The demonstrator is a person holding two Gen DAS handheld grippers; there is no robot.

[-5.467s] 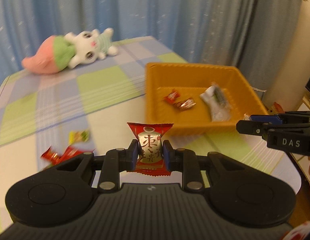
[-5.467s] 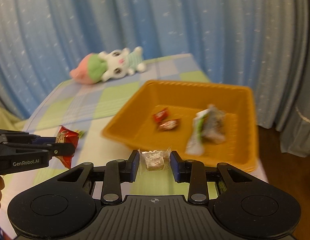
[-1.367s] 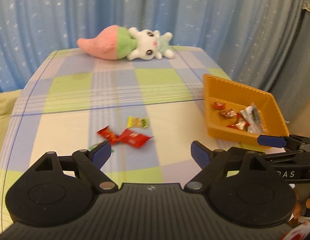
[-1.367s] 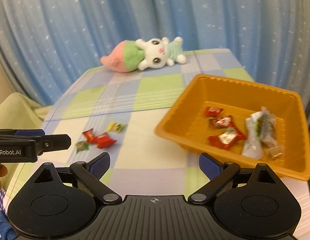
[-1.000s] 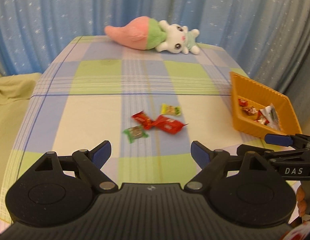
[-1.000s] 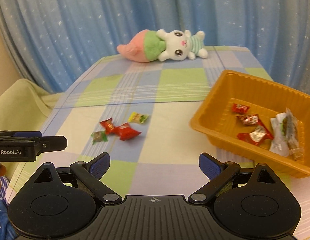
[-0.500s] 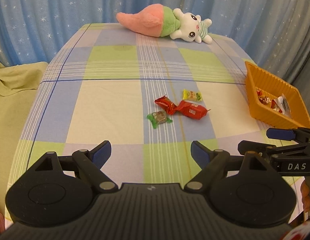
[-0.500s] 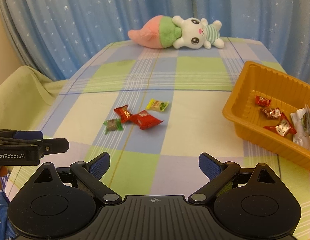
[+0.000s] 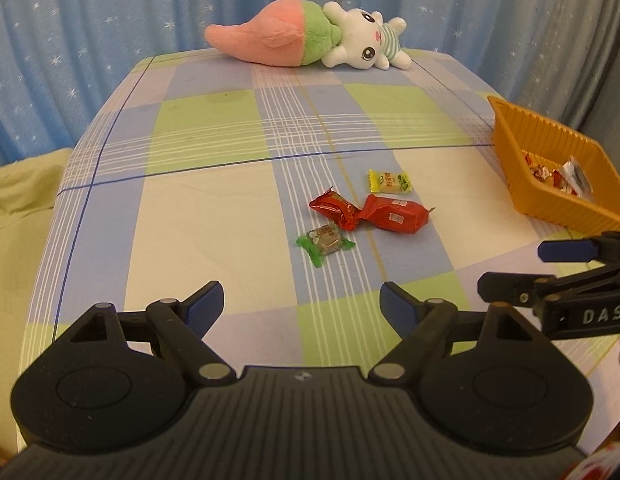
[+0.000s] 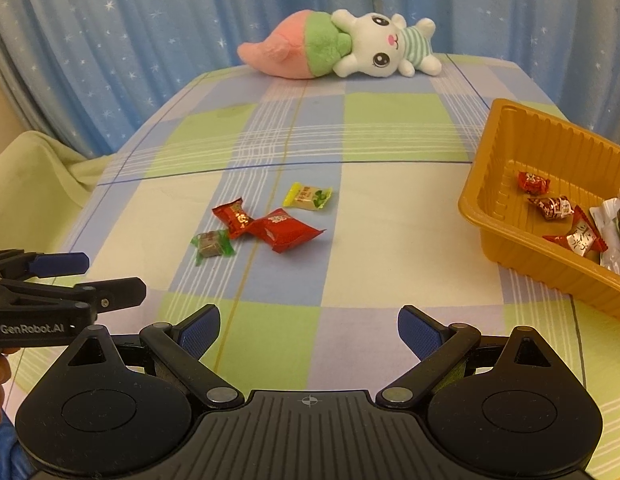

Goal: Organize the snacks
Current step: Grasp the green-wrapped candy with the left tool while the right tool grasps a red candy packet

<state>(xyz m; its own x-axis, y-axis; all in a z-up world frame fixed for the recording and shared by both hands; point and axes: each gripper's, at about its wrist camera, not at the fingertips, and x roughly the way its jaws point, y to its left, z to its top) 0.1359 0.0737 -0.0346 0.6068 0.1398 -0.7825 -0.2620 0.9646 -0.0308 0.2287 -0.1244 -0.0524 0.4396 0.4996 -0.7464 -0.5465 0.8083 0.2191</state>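
Four wrapped snacks lie loose on the checked tablecloth (image 9: 214, 216), clustered ahead of both my tongs and well apart from them. Nearest me is the green-wrapped candy (image 9: 325, 241) (image 10: 212, 245). Just beyond it sit the small red candy (image 9: 335, 211) (image 10: 234, 216) and the larger red packet (image 9: 396, 213) (image 10: 285, 230), the two touching end to end. The yellow candy (image 9: 389, 181) (image 10: 307, 197) lies a little farther back, close beside the red packet but apart from it.

From the left gripper (image 9: 301, 307), the cluster is straight ahead and slightly to the right of centre; its jaws are spread wide and hold nothing. From the right gripper (image 10: 309, 327), the cluster lies ahead and to the left; those jaws are also spread wide and empty. Each tool appears at the edge of the other's view, hovering above the near part of the cloth.

To the right of the loose snacks, well clear of them, stands the orange tray (image 9: 522, 138) (image 10: 495, 160). Inside it I can see several red and silvery wrapped sweets (image 10: 554, 206) and a clear packet (image 10: 614, 220) against the far-right side.

At the far end of the table lies a plush rabbit (image 9: 310, 38) (image 10: 342, 46) on its side, with a blue starred curtain (image 9: 110, 20) hanging behind it.
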